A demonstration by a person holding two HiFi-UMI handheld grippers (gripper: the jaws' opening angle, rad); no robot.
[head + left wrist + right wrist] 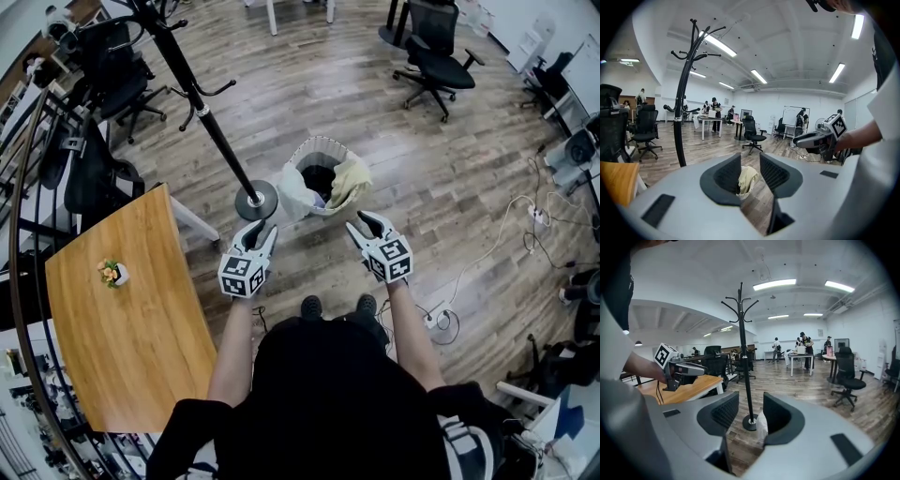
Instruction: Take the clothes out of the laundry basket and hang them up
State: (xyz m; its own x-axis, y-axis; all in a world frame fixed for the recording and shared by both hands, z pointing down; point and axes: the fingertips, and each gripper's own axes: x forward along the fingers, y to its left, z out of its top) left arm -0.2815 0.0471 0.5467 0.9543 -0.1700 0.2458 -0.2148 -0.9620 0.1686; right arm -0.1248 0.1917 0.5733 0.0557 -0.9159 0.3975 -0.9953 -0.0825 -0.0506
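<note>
White round laundry basket (317, 142) with pale yellow cloth (350, 180): frame middle | left gripper (262, 226): fingers partly open, empty | right gripper (362, 220): fingers open, empty

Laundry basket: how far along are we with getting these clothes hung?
Done: nothing yet; the coat rack's visible hooks are bare. In hand: nothing; the left hand-held gripper and the right hand-held gripper are both open and empty, short of the laundry basket. Left: everything, including the pale yellow garment draped over the rim and the dark garment inside.
</note>
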